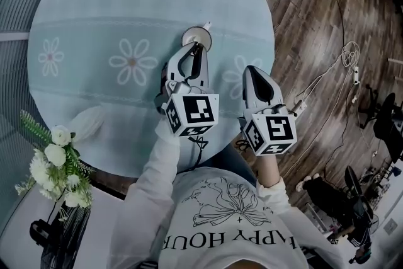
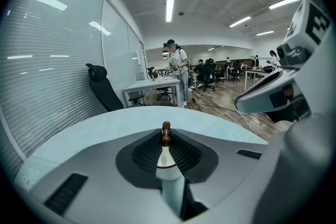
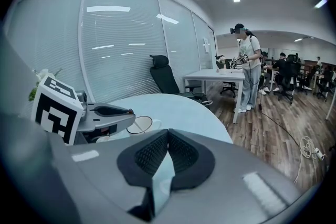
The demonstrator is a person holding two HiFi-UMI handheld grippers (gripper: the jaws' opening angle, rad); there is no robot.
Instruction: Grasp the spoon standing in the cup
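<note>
A white cup (image 1: 189, 38) stands on the round pale-blue table (image 1: 94, 3), near its middle. The spoon (image 2: 166, 140), a white shaft with a brown knob at its end, sticks up between the pads of my left gripper (image 2: 166, 148), which is shut on it. In the head view my left gripper (image 1: 196, 48) reaches over the cup's rim and hides most of the spoon. My right gripper (image 1: 253, 71) hovers near the table's right edge, shut with nothing in it. From the right gripper view (image 3: 167, 135) the cup (image 3: 139, 125) sits just beyond the left gripper's tip.
A vase of white flowers (image 1: 58, 168) stands at the table's lower left edge. Wooden floor with a white cable (image 1: 343, 63) lies to the right. A black office chair (image 2: 102, 89), desks and a standing person (image 3: 247, 68) are beyond the table.
</note>
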